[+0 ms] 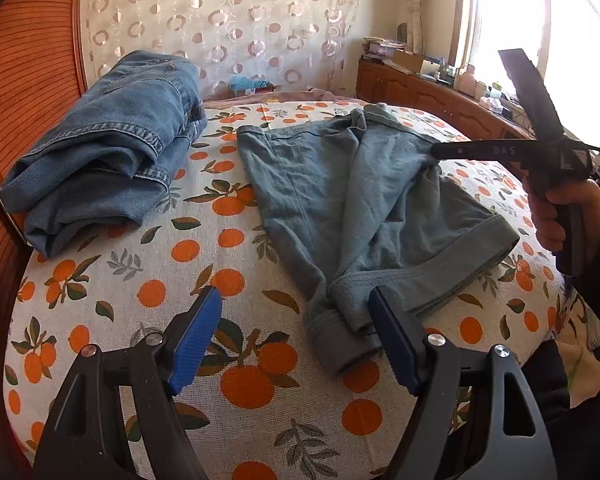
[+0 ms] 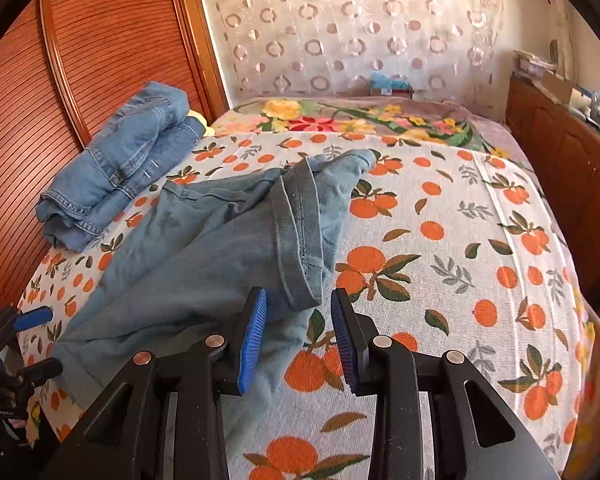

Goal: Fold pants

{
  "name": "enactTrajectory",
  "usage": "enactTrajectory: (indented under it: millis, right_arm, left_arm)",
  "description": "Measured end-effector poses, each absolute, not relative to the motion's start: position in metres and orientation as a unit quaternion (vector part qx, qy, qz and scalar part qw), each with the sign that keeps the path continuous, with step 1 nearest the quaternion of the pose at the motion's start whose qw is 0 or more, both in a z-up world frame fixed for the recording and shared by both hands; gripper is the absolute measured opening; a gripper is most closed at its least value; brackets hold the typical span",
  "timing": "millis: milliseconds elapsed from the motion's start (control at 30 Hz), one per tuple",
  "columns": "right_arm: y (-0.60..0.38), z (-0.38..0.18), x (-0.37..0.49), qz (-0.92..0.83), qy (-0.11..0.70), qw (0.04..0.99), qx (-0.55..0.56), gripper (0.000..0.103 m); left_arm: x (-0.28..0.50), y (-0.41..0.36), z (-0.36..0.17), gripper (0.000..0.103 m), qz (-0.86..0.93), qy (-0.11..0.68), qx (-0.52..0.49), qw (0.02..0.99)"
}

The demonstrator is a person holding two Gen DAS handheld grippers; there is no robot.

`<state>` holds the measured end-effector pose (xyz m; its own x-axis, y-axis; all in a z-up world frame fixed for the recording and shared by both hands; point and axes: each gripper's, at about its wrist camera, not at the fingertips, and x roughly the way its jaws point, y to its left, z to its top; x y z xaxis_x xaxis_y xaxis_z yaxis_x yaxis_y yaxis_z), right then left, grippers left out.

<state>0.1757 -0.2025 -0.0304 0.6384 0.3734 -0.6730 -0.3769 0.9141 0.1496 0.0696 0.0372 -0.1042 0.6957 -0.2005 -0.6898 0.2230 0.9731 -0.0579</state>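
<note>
The grey-green pants (image 1: 364, 200) lie crumpled on the bed (image 1: 228, 400), soft and limp; best pinched at a hem. Left gripper (image 1: 296, 344) gapes wide, empty; right gripper (image 2: 300, 340) is part-open, gripping nothing.

The left gripper (image 2: 32, 316) is cut off at the right wrist view's left edge. The right gripper's tips hide behind the pants (image 1: 364, 208) in the left wrist view. Clutter on the cabinet (image 1: 440, 92) is too small to tell. The window (image 1: 512, 36) is blown out white.
</note>
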Motion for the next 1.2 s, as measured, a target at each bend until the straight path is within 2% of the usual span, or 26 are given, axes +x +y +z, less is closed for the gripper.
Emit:
enactTrajectory:
  millis: [200, 233, 300, 367, 767, 1200]
  right_arm:
    - [-0.204, -0.036, 0.197, 0.223, 0.394, 0.892, 0.012, 0.033]
    - [-0.203, -0.036, 0.199, 0.227, 0.396, 0.89, 0.013, 0.023]
    - [-0.204, -0.034, 0.2, 0.236, 0.399, 0.886, 0.016, 0.011]
    - [-0.203, -0.03, 0.201, 0.239, 0.394, 0.888, 0.013, 0.005]
    - [-0.149, 0.005, 0.209, 0.27, 0.363, 0.891, -0.037, 0.003]
    - [-0.062, 0.007, 0.249, 0.3, 0.365, 0.878, -0.074, 0.003]
  left_arm:
    - [0.067, 0.04, -0.102, 0.073, -0.123, 0.368, 0.007, 0.922]
    - [0.067, 0.04, -0.103, 0.073, -0.123, 0.369, 0.007, 0.921]
    - [0.067, 0.041, -0.103, 0.073, -0.122, 0.37, 0.005, 0.921]
    - [0.068, 0.041, -0.104, 0.073, -0.123, 0.371, 0.003, 0.92]
    - [0.062, 0.064, -0.091, 0.075, -0.108, 0.352, -0.025, 0.929]
    - [0.068, 0.112, -0.096, 0.08, -0.086, 0.344, -0.067, 0.932]
